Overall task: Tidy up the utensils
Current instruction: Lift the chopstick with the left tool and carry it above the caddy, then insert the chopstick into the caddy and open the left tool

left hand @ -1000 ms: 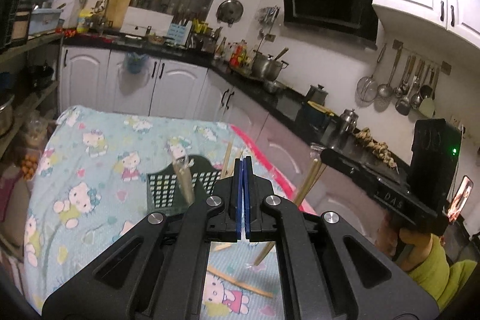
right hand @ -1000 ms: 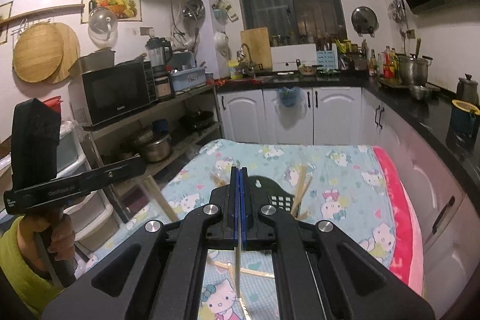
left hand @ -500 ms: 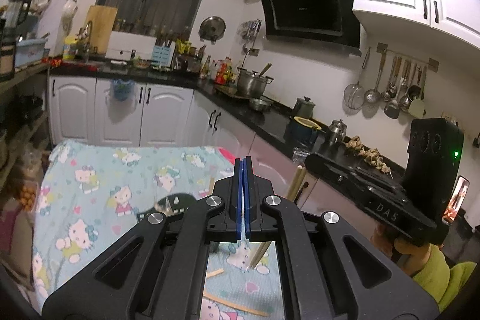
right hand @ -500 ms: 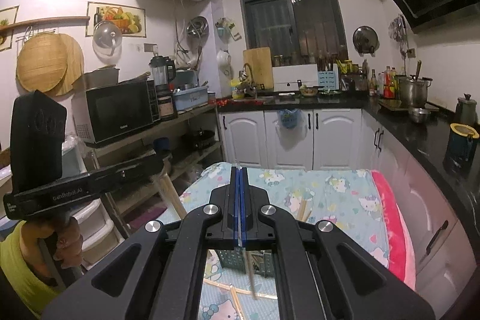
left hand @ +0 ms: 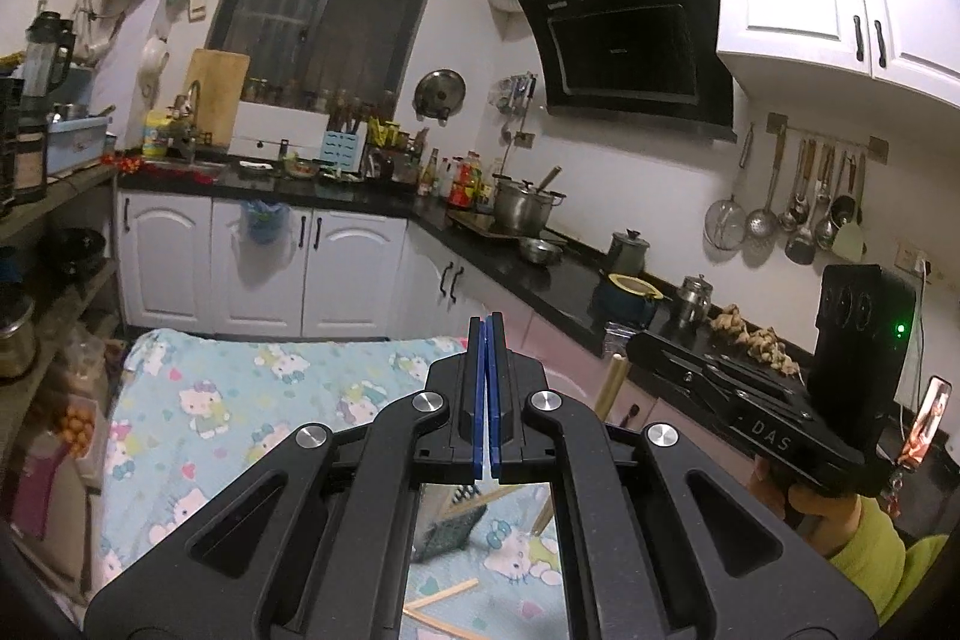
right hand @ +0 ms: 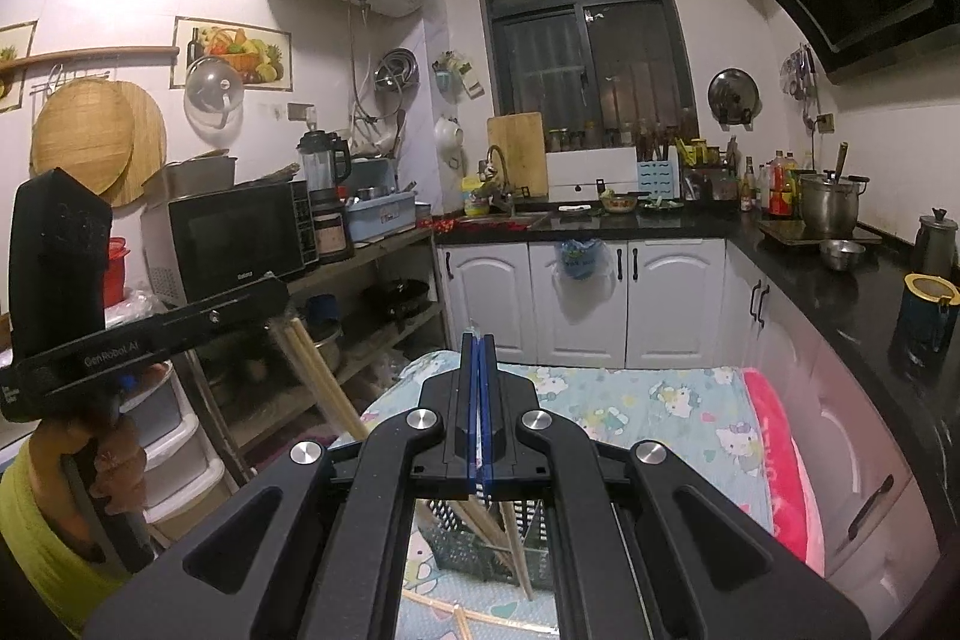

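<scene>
The left gripper (left hand: 486,337) had its blue pads pressed fully together. Its own camera showed nothing between them, but the right wrist view caught it from the side with two wooden chopsticks (right hand: 318,376) pinched near their top ends and slanting down toward the table. The right gripper (right hand: 478,346) was closed just as tightly. A thin sliver stood up between its pads, and the left wrist view showed a single chopstick (left hand: 612,388) hanging from its tip. Gripping near one end probably left the long free end to be steered downward into a container.

Both tools pointed only slightly below level and were held well above the table. That height looked chosen so the dangling tips would clear the rim of the utensil basket (right hand: 456,538). This dark green mesh basket stood on the table directly beneath the grippers, seen through the gap in each frame. Several chopsticks already leaned inside it, so the sorting seemed partly done.

Beside the basket, on the cartoon-cat tablecloth (left hand: 240,400), a few loose chopsticks (left hand: 441,595) lay flat and were likely waiting their turn.

Farther off, white cabinets and a black countertop (right hand: 840,304) ran round the corner of the kitchen. A row of ladles and strainers (left hand: 798,214) hung on a wall rail under the range hood.
</scene>
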The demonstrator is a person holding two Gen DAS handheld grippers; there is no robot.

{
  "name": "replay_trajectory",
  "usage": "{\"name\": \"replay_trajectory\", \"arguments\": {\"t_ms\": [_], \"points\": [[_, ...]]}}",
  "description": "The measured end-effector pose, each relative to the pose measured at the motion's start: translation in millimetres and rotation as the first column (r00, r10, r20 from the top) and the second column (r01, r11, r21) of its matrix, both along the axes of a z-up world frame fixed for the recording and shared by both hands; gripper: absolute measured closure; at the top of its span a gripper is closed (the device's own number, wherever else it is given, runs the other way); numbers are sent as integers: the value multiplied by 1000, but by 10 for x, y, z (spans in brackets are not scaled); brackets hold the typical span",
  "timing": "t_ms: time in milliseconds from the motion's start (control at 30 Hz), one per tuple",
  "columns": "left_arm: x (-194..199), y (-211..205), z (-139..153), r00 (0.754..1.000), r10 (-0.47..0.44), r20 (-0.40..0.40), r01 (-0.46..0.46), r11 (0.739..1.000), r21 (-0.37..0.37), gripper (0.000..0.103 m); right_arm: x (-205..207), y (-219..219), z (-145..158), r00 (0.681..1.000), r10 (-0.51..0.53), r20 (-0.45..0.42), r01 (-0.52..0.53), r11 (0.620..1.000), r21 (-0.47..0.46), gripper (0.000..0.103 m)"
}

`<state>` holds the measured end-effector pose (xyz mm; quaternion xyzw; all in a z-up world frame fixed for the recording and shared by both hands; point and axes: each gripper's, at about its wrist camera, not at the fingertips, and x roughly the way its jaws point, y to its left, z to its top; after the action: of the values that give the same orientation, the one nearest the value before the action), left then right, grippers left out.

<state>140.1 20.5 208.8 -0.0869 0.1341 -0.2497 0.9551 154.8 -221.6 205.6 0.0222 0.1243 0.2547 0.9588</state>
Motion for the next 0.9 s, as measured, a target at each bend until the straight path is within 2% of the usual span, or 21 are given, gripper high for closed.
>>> {"name": "replay_trajectory", "arguments": {"t_ms": [400,633,900], "points": [[278,152,45,999,54,-8,-54,999,8,103,296,29,108,1000,-16,15,16,1000,19,102],[487,109,-97,998,53,-44,-52,999,14,103,533,63,94,999,-38,9,38,999,11,102],[732,105,-350,993,53,-101,-53,999,3,103,815,123,-100,997,-65,-33,65,998,-5,102]]}}
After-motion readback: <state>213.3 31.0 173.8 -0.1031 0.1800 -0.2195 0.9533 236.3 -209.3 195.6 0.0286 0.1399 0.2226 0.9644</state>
